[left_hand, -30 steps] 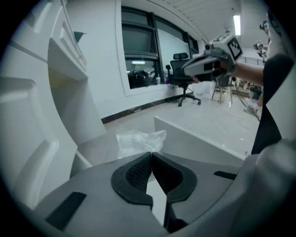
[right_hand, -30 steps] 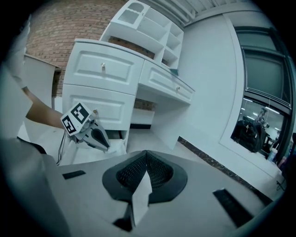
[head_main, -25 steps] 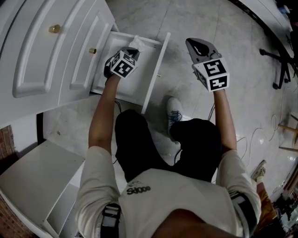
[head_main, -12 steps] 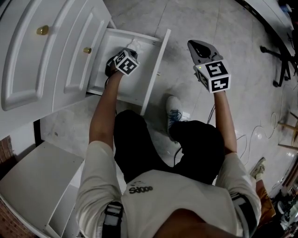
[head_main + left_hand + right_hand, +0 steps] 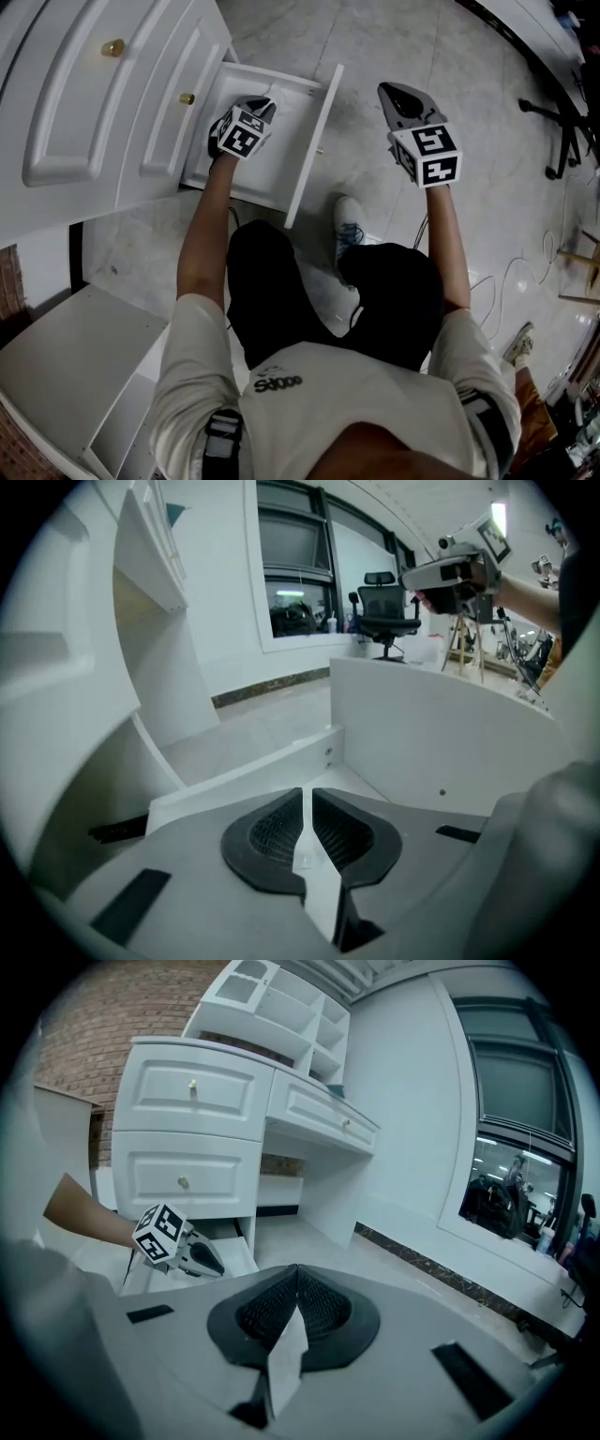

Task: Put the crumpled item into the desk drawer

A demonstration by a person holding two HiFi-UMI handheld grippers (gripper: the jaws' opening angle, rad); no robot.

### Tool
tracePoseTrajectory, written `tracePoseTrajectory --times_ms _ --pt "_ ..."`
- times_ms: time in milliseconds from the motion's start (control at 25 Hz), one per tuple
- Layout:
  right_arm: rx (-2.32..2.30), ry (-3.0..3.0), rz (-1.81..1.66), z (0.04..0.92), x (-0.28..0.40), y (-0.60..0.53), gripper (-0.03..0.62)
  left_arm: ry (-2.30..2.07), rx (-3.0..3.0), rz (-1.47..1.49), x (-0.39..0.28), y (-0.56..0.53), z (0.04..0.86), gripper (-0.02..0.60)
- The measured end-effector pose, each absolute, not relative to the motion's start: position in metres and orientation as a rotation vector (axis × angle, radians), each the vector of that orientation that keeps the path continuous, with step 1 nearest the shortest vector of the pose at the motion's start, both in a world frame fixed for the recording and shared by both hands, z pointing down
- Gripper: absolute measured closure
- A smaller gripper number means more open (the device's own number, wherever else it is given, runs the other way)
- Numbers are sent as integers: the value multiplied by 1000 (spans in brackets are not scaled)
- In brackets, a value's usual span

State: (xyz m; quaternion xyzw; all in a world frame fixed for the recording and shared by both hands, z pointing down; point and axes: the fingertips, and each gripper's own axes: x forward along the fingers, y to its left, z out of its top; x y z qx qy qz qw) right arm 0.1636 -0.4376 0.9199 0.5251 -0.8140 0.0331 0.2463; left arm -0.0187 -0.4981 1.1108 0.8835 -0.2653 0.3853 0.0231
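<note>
The only writing I can find is the dark print on the back of my shirt (image 5: 278, 382), too smeared to read. The cubes on both tongs carry black-and-white square markers, no letters.

The drawer (image 5: 315, 131) stands pulled out of the white desk (image 5: 84, 112), beside two shut drawer fronts, each with a brass knob (image 5: 187, 98). My left tongs (image 5: 263, 103) reach down inside the drawer. In the left gripper view their jaws are almost together, with a thin slit between them. Something pale shows in the slit, and I cannot tell whether it is the crumpled item or only the drawer's white floor. Ahead of the jaws I see white board, a low wall with two screws and a taller panel. I cannot pick the crumpled item out in any view.

My right tongs (image 5: 396, 90) hang outside the drawer, past its front panel, over the pale stone floor (image 5: 394, 37), jaws pressed together with nothing in them. My white shoe (image 5: 352, 230) rests on the floor near the drawer's front corner.
</note>
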Motion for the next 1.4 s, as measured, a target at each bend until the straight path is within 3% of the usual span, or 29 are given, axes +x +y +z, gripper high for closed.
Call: tracePoseTrajectory --times_ms 160,720,1400 --pt "1458 -2228 67 905 160 -432 588 -915 2795 1016 -22 -499 1060 563" --pt "1506 -2262 -123 816 139 -387 588 -1133 3029 595 -60 -441 875 563" --pt "1629 -2325 -394 727 153 -387 589 -1390 3034 258 -75 -400 771 565"
